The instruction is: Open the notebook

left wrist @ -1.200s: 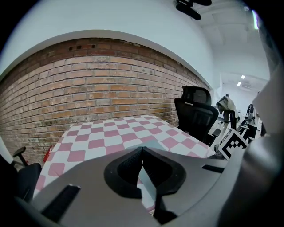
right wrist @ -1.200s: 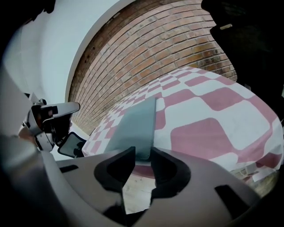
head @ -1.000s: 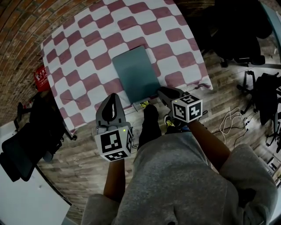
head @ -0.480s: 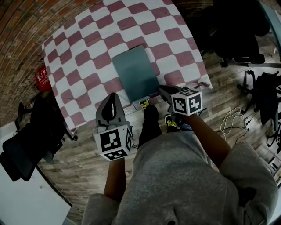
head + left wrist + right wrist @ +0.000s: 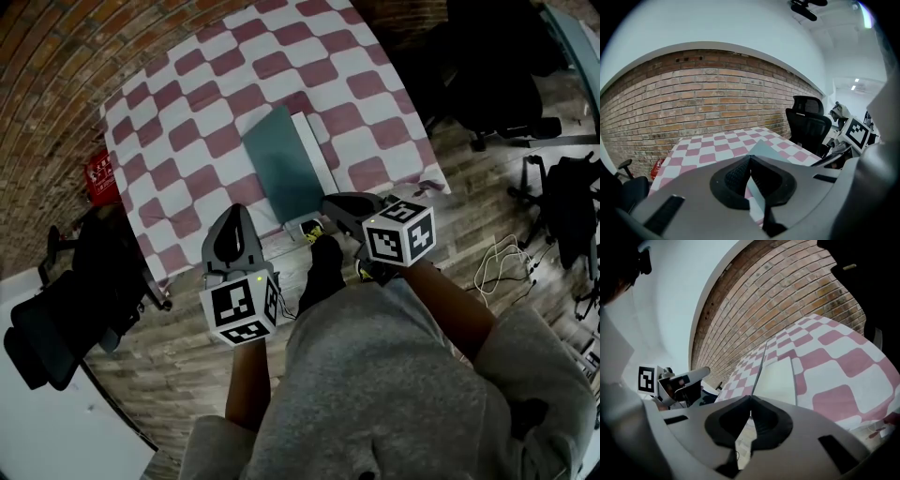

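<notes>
— Where's the notebook [image 5: 281, 169]?
— On the table [image 5: 178, 112], by its near edge. Its near end sits right at the right gripper [image 5: 330, 206]. The left gripper [image 5: 234, 217] hangs apart, off to the left.
— What does the right gripper view add?
— The cover [image 5: 761, 366] seen edge-on, raised off a white page [image 5: 776, 380]. The head view shows only a white strip beside it.
— And the jaws?
— The right jaws have just been closing and now pinch the cover's near edge. The left jaws are pressed together, empty.

The head view is dim and underexposed, and wide-angle distortion bows its far brick wall [image 5: 52, 66]. Both gripper views are brighter, lit by ceiling lights [image 5: 856, 87] at the far right. Their corners are darkly vignetted and their near foregrounds soft.
</notes>
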`<state>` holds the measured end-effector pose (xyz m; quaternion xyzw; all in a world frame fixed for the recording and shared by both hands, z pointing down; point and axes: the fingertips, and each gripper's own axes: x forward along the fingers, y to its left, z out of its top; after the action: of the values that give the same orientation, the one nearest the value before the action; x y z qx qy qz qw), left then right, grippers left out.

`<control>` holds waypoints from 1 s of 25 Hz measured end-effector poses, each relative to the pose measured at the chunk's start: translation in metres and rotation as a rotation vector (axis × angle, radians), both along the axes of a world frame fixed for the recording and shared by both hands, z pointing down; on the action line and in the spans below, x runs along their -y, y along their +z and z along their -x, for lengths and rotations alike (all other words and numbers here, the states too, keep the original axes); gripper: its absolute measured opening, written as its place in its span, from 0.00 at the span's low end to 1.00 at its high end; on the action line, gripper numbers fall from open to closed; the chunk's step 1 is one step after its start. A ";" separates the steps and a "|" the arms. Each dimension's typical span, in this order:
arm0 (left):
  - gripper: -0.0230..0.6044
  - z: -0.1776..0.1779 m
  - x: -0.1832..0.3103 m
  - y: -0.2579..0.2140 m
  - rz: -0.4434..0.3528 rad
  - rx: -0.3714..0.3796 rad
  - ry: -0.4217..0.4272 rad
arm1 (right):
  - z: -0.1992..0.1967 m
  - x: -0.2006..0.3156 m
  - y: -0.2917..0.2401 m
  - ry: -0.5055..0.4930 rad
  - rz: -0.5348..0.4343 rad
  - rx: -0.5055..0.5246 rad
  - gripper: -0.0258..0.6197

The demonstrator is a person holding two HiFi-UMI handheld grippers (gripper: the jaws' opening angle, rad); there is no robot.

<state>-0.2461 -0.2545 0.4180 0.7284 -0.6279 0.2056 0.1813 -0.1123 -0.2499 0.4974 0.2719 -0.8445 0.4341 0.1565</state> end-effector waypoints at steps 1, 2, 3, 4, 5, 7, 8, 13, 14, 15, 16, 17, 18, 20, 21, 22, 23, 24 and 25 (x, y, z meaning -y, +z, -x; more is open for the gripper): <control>0.05 0.001 -0.001 -0.003 -0.005 0.003 -0.003 | 0.005 -0.002 -0.006 -0.015 -0.007 0.010 0.09; 0.05 0.002 -0.002 -0.006 -0.011 0.006 -0.006 | 0.010 -0.004 -0.011 -0.030 -0.013 0.019 0.09; 0.05 0.003 -0.003 -0.009 -0.016 0.009 -0.010 | 0.015 -0.007 -0.016 -0.046 -0.019 0.029 0.09; 0.05 0.005 -0.004 -0.012 -0.022 0.014 -0.016 | 0.021 -0.009 -0.021 -0.064 -0.026 0.040 0.09; 0.05 0.007 -0.005 -0.015 -0.028 0.018 -0.022 | 0.028 -0.010 -0.025 -0.084 -0.033 0.052 0.09; 0.05 0.014 -0.006 -0.019 -0.037 0.025 -0.039 | 0.041 -0.013 -0.032 -0.123 -0.048 0.073 0.09; 0.05 0.017 -0.007 -0.021 -0.041 0.028 -0.049 | 0.048 -0.014 -0.035 -0.142 -0.052 0.082 0.09; 0.05 0.041 -0.013 -0.026 -0.051 0.048 -0.097 | 0.088 -0.026 -0.042 -0.239 -0.038 0.147 0.09; 0.05 0.047 -0.014 -0.027 -0.052 0.051 -0.107 | 0.098 -0.029 -0.043 -0.257 -0.028 0.167 0.09; 0.05 0.052 -0.015 -0.028 -0.052 0.054 -0.116 | 0.107 -0.032 -0.043 -0.275 -0.017 0.187 0.09; 0.05 0.056 -0.016 -0.029 -0.054 0.057 -0.124 | 0.116 -0.035 -0.042 -0.291 -0.004 0.205 0.09; 0.05 0.060 -0.016 -0.030 -0.055 0.059 -0.131 | 0.125 -0.038 -0.040 -0.306 0.015 0.223 0.09; 0.05 0.065 -0.017 -0.030 -0.055 0.062 -0.137 | 0.133 -0.041 -0.036 -0.318 0.041 0.244 0.10; 0.05 0.073 -0.019 -0.031 -0.054 0.064 -0.151 | 0.151 -0.046 -0.029 -0.338 0.102 0.283 0.10; 0.05 0.076 -0.019 -0.030 -0.053 0.064 -0.156 | 0.159 -0.049 -0.024 -0.348 0.122 0.290 0.12; 0.05 0.079 -0.020 -0.030 -0.054 0.065 -0.160 | 0.167 -0.051 -0.018 -0.360 0.129 0.285 0.16; 0.05 0.081 -0.020 -0.030 -0.054 0.066 -0.163 | 0.175 -0.053 -0.011 -0.374 0.127 0.271 0.19; 0.05 0.083 -0.021 -0.030 -0.053 0.067 -0.165 | 0.183 -0.055 -0.003 -0.388 0.122 0.252 0.21; 0.05 0.086 -0.021 -0.030 -0.052 0.066 -0.168 | 0.191 -0.058 0.006 -0.401 0.117 0.228 0.21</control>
<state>-0.3319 -0.2336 0.3882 0.6705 -0.6975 0.1972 0.1582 -0.3033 -0.1918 0.5033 0.0385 -0.8673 0.4704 0.1585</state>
